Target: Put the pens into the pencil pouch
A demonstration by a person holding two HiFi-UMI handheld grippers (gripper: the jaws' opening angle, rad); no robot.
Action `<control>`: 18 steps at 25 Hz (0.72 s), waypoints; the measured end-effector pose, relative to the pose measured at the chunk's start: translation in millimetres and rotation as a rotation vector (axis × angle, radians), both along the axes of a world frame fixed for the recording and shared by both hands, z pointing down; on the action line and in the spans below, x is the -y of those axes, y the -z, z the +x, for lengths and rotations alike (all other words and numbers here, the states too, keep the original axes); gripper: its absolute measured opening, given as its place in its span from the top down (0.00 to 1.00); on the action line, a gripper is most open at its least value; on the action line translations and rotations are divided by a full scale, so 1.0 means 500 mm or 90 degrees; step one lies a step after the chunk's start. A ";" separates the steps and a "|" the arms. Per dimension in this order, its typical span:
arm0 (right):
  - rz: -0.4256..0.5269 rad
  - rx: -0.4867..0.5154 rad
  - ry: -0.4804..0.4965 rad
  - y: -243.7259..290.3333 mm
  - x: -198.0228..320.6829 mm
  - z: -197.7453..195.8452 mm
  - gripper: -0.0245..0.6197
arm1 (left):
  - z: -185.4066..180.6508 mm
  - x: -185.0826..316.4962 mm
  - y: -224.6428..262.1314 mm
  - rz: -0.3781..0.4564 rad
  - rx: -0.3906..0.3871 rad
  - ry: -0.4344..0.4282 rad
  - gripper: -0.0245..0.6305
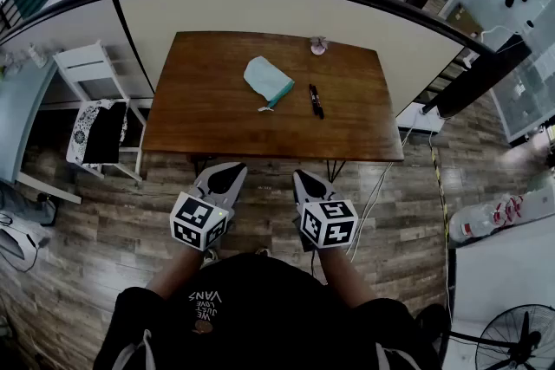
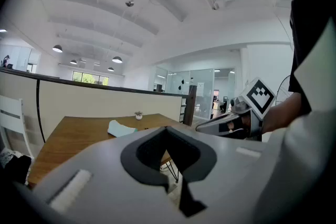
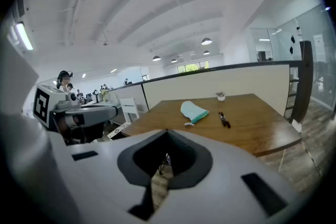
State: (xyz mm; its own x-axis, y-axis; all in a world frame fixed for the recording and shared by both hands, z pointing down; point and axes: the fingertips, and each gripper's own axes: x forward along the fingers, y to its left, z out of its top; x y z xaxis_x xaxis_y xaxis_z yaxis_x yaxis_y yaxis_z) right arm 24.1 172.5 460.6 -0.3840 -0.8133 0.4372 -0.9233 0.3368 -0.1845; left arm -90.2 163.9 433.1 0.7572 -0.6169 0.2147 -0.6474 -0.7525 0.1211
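My left tool (image 1: 227, 176) and right tool (image 1: 305, 180) are closed, empty. Thin black pens (image 1: 316, 100), three o'clock of the teal fabric pouch (image 1: 267, 80), may roll if nudged.

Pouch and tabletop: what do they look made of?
The pencil pouch looks like soft, matte teal fabric: it lies limp and rumpled. The table looks like wood or veneer, brown with streaky grain and a mild sheen.
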 end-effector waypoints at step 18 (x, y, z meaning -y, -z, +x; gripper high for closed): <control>0.023 0.014 -0.005 -0.013 0.040 0.101 0.75 | 0.083 0.029 -0.057 -0.061 0.004 0.050 0.66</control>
